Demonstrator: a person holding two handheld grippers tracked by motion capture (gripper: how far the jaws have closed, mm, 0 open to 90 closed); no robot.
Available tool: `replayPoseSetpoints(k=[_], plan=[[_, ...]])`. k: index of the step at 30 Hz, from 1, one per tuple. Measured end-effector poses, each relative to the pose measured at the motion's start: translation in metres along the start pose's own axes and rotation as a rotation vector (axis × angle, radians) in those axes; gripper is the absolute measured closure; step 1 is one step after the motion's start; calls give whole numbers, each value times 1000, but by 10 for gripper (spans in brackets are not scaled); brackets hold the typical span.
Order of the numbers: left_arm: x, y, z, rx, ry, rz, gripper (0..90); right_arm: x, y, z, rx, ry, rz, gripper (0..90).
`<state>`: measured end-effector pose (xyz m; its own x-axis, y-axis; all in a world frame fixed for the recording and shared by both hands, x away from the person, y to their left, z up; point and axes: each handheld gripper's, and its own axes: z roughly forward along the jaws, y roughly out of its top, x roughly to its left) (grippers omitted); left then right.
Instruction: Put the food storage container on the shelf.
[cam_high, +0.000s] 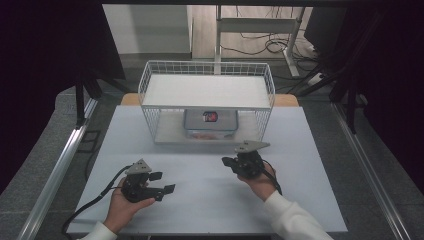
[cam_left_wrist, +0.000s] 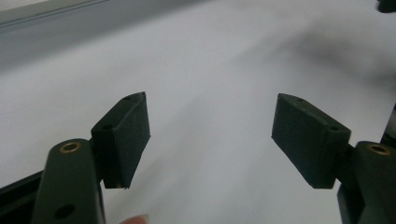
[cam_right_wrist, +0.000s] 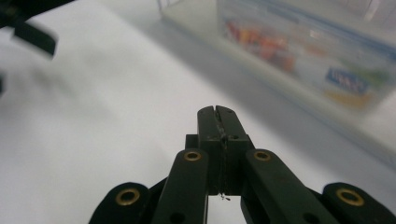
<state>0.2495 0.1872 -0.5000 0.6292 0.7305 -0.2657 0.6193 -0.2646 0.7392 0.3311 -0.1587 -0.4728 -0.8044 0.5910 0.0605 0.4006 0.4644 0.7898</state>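
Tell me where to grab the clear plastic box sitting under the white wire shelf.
Probably by the front edge of the clear plastic box, coming in level from the open front of the white wire shelf: the deck covers its top and mesh walls close both sides.

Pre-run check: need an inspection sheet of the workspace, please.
Surface: white table, bare in front of the rack.
Job's things: clear lidded box with colourful contents on the lower level of the white wire rack.
Clutter: nothing seen.
Grippers: left gripper open, nothing between the jaws; right gripper shut, empty, pointing towards the box.
Cables: a black cable trails from the left gripper; more cables on the floor behind the table.
Surroundings: dark curtains at both sides, a white desk frame behind.
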Motion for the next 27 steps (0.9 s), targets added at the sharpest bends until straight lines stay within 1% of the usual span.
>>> replayPoseSetpoints(k=[1, 2, 4, 6, 10, 13, 14, 15, 16, 18, 19, 20, 22, 24, 27], plan=[[0, 0, 0, 0, 0, 0, 268, 0, 0, 0, 0, 0, 0, 886], [-2, -2, -1, 5, 14, 12, 267, 0, -13, -12, 15, 4, -5, 886], [-3, -3, -2, 9, 19, 22, 265, 0, -24, -25, 27, -8, -10, 886], [-4, -3, -3, 6, 18, 27, 263, -2, -33, -38, 25, -19, 6, 885], [-3, -2, -7, -7, 12, 26, 262, -6, -50, -65, 8, -58, 71, 885], [-2, -2, -10, -16, 12, 30, 261, -9, -65, -80, 13, -85, 121, 875], [-1, -1, -10, -18, 11, 31, 261, -10, -70, -84, 14, -95, 128, 864], [-1, 0, -10, -20, 9, 30, 260, -10, -73, -87, 15, -107, 137, 831], [0, 0, -9, -22, 6, 28, 260, -11, -76, -90, 10, -121, 135, 766], [2, 1, -8, -19, 5, 28, 257, -11, -78, -92, -10, -179, 131, 561], [3, 2, -7, -19, 5, 25, 256, -11, -78, -92, -20, -195, 137, 486], [4, 2, -6, -17, 3, 24, 254, -12, -78, -92, -22, -196, 143, 439], [4, 3, -5, -19, 2, 20, 253, -12, -79, -91, -23, -194, 142, 371], [5, 3, -6, -21, 1, 18, 251, -12, -79, -90, -21, -192, 136, 342], [6, 4, -7, -27, 0, 14, 247, -15, -80, -92, -28, -194, 141, 308]])
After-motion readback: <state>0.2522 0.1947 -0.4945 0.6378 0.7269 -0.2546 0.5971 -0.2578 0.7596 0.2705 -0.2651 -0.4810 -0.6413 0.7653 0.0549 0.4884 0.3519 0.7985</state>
